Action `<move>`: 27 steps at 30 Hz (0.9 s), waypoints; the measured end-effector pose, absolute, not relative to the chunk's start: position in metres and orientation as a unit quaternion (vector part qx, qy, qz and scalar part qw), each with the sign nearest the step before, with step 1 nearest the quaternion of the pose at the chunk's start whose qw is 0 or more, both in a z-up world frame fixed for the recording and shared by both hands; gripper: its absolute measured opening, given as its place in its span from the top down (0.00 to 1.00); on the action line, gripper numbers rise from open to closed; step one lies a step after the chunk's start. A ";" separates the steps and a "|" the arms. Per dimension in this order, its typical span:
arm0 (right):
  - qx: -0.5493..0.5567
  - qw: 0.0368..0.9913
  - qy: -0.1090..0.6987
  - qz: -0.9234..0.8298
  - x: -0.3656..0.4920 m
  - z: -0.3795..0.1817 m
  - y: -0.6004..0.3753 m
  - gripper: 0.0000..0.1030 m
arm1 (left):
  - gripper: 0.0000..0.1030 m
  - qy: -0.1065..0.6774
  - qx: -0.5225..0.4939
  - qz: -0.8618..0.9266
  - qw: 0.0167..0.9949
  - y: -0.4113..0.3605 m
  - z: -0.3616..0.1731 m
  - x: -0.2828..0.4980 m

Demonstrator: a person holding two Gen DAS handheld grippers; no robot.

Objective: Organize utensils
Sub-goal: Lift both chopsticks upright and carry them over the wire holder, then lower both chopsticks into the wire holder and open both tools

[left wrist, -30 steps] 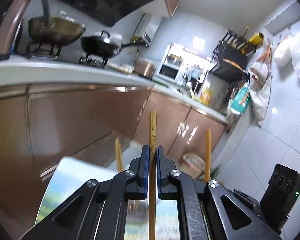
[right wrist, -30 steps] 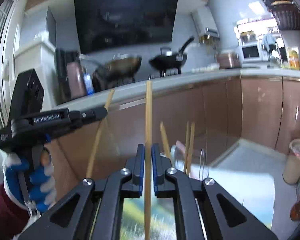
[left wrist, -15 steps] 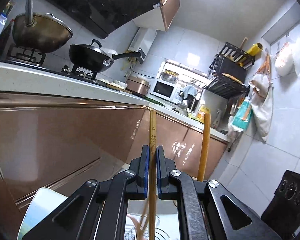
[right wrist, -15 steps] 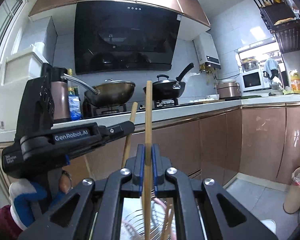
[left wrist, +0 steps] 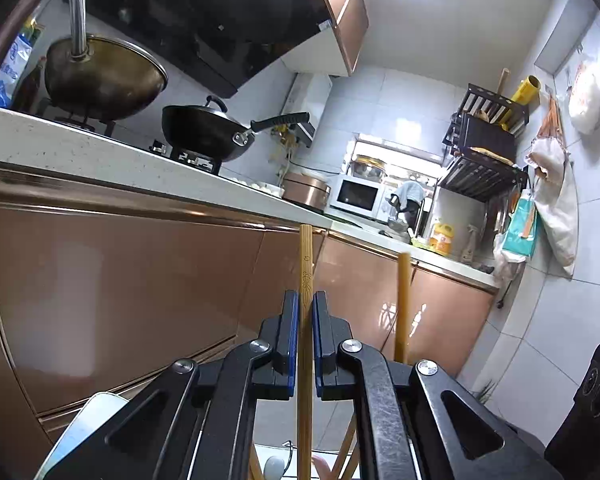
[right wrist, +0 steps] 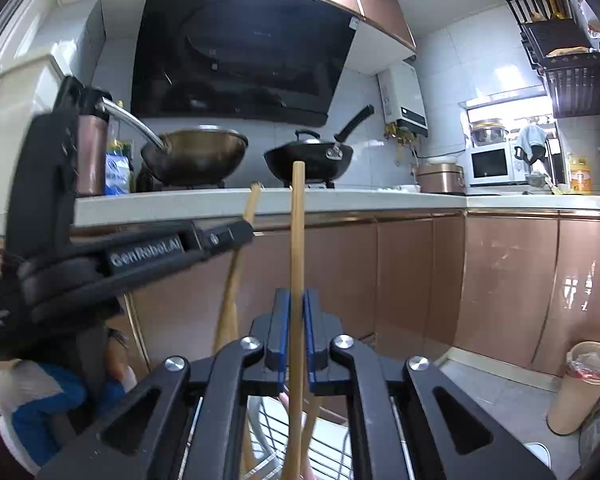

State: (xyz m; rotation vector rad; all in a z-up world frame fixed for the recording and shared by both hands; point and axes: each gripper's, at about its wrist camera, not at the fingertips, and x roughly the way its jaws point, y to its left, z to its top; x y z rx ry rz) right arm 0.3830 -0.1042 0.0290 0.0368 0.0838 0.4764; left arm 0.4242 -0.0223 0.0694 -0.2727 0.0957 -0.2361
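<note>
Gripping one upright bamboo chopstick each, left tongs (left wrist: 306, 338) clamp a printed chopstick (left wrist: 305, 280); right tongs (right wrist: 294, 334) clamp a plain one (right wrist: 297, 240). Only right view shows the wire rack (right wrist: 331, 452) below w/ more sticks, plus the gloved hand (right wrist: 40, 412). Left view hides rack; lower chopstick ends cut off.

Ahead of both grippers stands the brown cabinet front (right wrist: 419, 280), w/ the counter (right wrist: 339, 202) edge above it; open air lies between. In the right wrist view the left gripper (right wrist: 236, 236) crosses the left side, blocking passage there. To the right the floor (right wrist: 499, 396) is free up to a bin (right wrist: 579, 384). Below, a wire rack (right wrist: 331, 456) w/ upright chopsticks (right wrist: 230, 300).
</note>
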 end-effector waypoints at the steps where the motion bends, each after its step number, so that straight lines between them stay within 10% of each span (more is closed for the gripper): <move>1: 0.017 0.971 0.044 0.233 0.383 0.027 -0.104 0.93 | 0.94 0.048 -0.139 -0.117 0.982 -0.023 0.068 0.425; 27: -0.008 0.973 0.049 0.227 0.371 0.016 -0.103 0.93 | 0.94 0.063 -0.155 -0.102 0.981 -0.015 0.037 0.430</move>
